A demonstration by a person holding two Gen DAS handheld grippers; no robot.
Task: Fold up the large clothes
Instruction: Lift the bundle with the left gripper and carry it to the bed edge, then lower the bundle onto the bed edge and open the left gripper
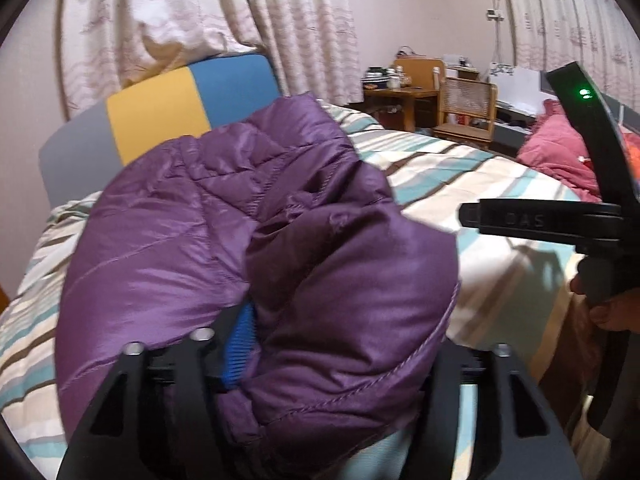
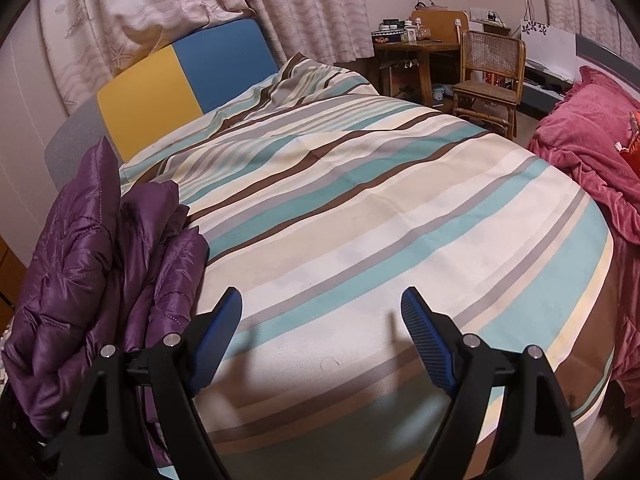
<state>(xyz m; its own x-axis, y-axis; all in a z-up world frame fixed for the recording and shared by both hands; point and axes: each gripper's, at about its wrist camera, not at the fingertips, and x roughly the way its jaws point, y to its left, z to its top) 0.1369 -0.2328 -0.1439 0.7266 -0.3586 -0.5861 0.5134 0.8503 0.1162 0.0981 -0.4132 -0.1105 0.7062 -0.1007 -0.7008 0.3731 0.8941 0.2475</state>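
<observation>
A purple quilted jacket point(image 1: 224, 220) lies bunched on the striped bed cover point(image 1: 460, 168). My left gripper point(image 1: 340, 320) stands wide around a thick fold of it. One blue pad point(image 1: 240, 348) shows beside the fabric, and the other finger is hidden under the jacket. In the right wrist view the jacket point(image 2: 100, 260) is heaped at the bed's left edge. My right gripper point(image 2: 322, 300) hovers open over bare striped cover point(image 2: 360, 200) to the right of it, with nothing between its pads. The right gripper point(image 1: 480, 216) also shows from the side, held by a hand point(image 1: 612, 312).
A yellow and blue headboard point(image 2: 180, 76) and curtains point(image 2: 160, 4) stand behind the bed. A pink blanket point(image 2: 592, 140) lies bunched at the right. A cane chair point(image 2: 488, 80) and a cluttered wooden table point(image 2: 416, 48) stand beyond the bed's far right corner.
</observation>
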